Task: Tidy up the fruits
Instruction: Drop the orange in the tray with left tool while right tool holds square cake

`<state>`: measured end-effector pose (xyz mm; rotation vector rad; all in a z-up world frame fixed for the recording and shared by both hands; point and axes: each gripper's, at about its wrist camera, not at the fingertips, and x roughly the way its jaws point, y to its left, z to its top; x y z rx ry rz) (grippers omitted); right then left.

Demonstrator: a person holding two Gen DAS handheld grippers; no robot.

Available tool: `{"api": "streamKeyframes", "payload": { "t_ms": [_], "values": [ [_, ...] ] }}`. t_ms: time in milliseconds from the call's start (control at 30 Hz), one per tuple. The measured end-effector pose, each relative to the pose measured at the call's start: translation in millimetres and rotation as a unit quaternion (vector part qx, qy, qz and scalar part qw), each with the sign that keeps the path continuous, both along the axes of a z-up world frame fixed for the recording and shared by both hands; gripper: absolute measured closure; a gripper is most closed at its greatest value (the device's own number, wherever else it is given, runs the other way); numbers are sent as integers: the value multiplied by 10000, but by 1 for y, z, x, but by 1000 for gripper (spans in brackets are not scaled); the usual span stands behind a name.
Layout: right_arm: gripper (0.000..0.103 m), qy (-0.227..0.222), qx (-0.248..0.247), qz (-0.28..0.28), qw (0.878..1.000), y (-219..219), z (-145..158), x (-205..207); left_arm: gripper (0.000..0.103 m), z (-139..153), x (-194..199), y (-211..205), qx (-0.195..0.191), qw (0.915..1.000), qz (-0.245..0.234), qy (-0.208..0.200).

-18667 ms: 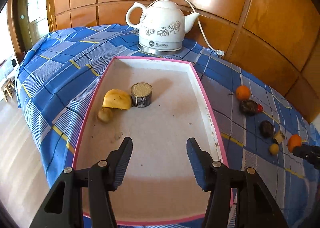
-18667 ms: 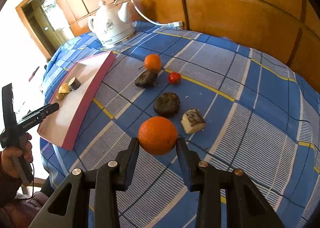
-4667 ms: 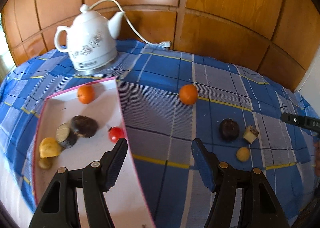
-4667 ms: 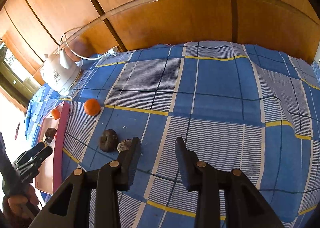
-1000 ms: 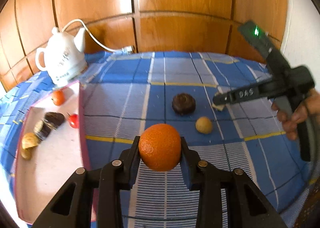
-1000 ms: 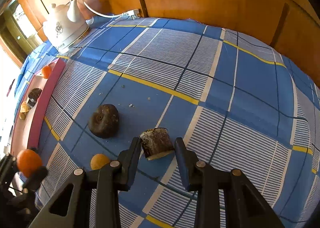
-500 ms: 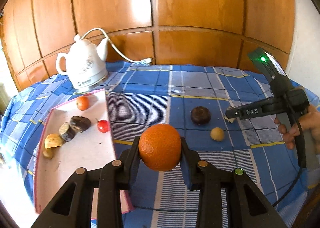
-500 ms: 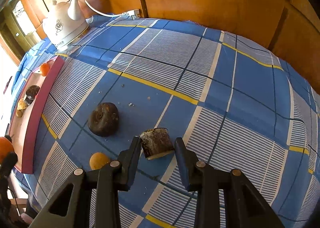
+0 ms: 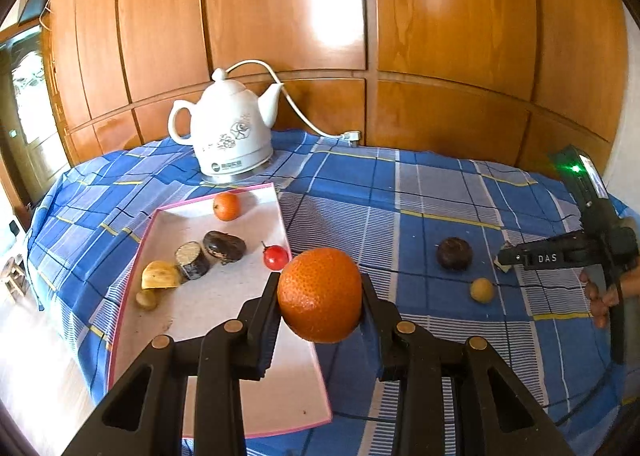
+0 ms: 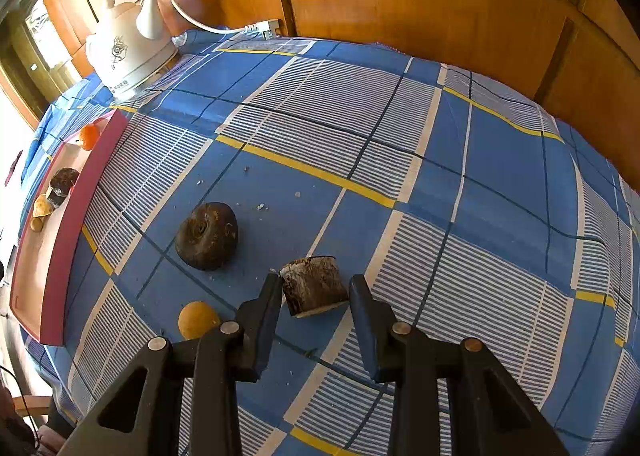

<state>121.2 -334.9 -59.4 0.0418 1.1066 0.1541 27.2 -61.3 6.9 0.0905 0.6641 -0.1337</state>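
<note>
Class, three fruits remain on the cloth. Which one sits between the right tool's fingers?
The cut brown chunk, pale-faced; the round dark fruit and small yellow fruit lie left.

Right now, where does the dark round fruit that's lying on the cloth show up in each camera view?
Left wrist view: the dark round fruit lies right of centre on the cloth, beyond the held orange.
Right wrist view: it lies left of centre, just ahead and left of the right claw.
Shared landmark: the small yellow fruit lying nearer the cameras.
</note>
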Motion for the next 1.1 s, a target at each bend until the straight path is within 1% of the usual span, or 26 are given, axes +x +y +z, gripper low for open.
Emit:
{"api": "streamKeyframes", "payload": {
  "t_ms": [667,800,867,900,967,1067,1100],
  "values": [
    [68,-1,-2,0,10000,0,1,0,67,-3,5,10,-10,9999,125,48],
    [68,-1,0,-13,10000,-1,1,0,66,-12,18,18,-52,9994,214,282],
    [68,5,10,-14,10000,-1,1,0,66,-20,30,24,-50,9984,254,493],
    [68,3,5,-12,10000,-1,1,-1,66,-25,39,32,-183,9971,308,678],
    [68,4,13,-12,10000,-2,1,0,66,-34,55,45,-314,9944,464,901],
    [68,7,21,-9,10000,-2,1,0,65,-39,72,62,-456,9920,650,985],
    [68,7,18,-4,10000,-1,1,0,63,-40,79,69,-525,9911,713,991]
  ]
}}
